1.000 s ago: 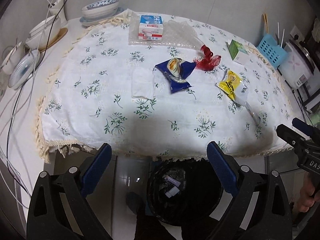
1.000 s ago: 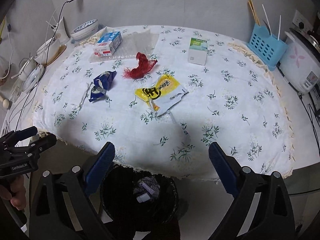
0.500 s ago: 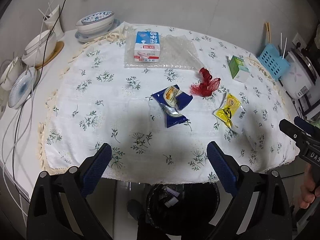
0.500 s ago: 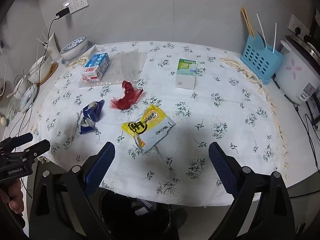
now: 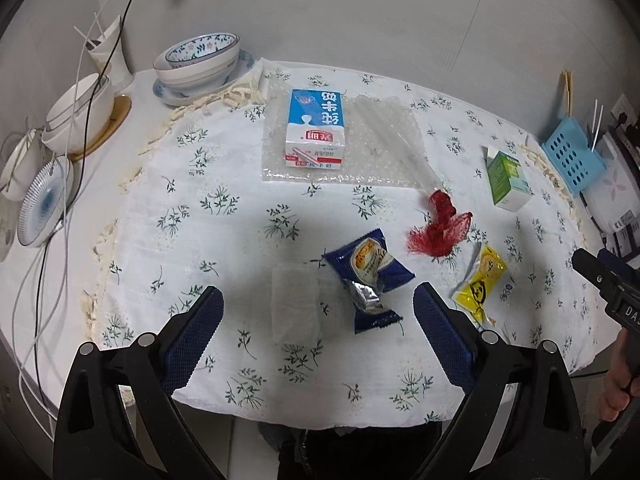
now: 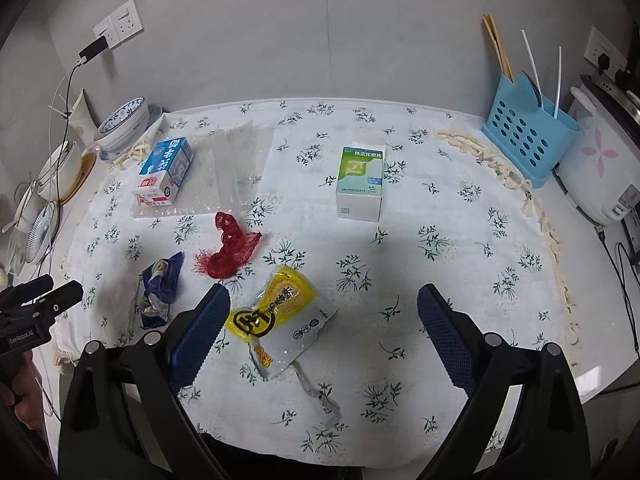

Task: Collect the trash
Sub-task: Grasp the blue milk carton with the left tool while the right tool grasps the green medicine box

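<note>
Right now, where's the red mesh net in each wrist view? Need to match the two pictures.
Left wrist: red mesh net right of centre, beyond the blue snack wrapper, up-left of the yellow packet.
Right wrist: red mesh net left of centre, just beyond the left finger's tip, up-left of the yellow packet.
Shared landmark: the blue and white milk carton on clear bubble wrap, behind the net in both.

Stacked bowls point(image 5: 198, 62) and a tilted plate point(image 5: 44, 204) sit beside the tablecloth point(image 5: 192, 216); blue utensil holder point(image 6: 530, 140) opposite
</note>
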The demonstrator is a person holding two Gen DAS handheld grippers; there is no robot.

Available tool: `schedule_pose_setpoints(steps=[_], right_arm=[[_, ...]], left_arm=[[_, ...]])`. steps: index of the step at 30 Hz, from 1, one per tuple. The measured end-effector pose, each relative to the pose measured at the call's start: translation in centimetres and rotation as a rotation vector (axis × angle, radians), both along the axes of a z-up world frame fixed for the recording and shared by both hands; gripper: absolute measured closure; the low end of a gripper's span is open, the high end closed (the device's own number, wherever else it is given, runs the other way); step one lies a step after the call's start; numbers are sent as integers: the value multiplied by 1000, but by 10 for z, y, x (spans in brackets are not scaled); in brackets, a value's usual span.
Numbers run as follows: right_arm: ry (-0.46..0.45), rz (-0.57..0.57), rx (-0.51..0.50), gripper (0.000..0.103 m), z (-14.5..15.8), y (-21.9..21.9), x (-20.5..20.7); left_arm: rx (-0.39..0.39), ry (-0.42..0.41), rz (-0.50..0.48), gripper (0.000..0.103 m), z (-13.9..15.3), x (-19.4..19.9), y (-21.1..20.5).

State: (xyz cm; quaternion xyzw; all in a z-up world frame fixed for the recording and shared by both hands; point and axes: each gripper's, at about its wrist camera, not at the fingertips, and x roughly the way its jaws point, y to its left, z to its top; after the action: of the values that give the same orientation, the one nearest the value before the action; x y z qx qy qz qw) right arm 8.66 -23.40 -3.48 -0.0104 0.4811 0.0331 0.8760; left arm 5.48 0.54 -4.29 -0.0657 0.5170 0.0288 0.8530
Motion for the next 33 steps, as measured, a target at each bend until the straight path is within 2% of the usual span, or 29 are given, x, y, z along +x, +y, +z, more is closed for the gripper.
schedule_pose_setpoints(steps=[8, 20, 33], right_arm=[[36, -42, -6, 12, -15, -11, 50], [119, -109, 5, 12, -47, -33, 124], [197, -146, 46, 14, -75, -34, 169]], left_arm=[[13, 15, 23, 10, -8, 54, 13], [0, 76, 62, 11, -43, 131, 28], [0, 126, 62, 12, -70, 187, 33]])
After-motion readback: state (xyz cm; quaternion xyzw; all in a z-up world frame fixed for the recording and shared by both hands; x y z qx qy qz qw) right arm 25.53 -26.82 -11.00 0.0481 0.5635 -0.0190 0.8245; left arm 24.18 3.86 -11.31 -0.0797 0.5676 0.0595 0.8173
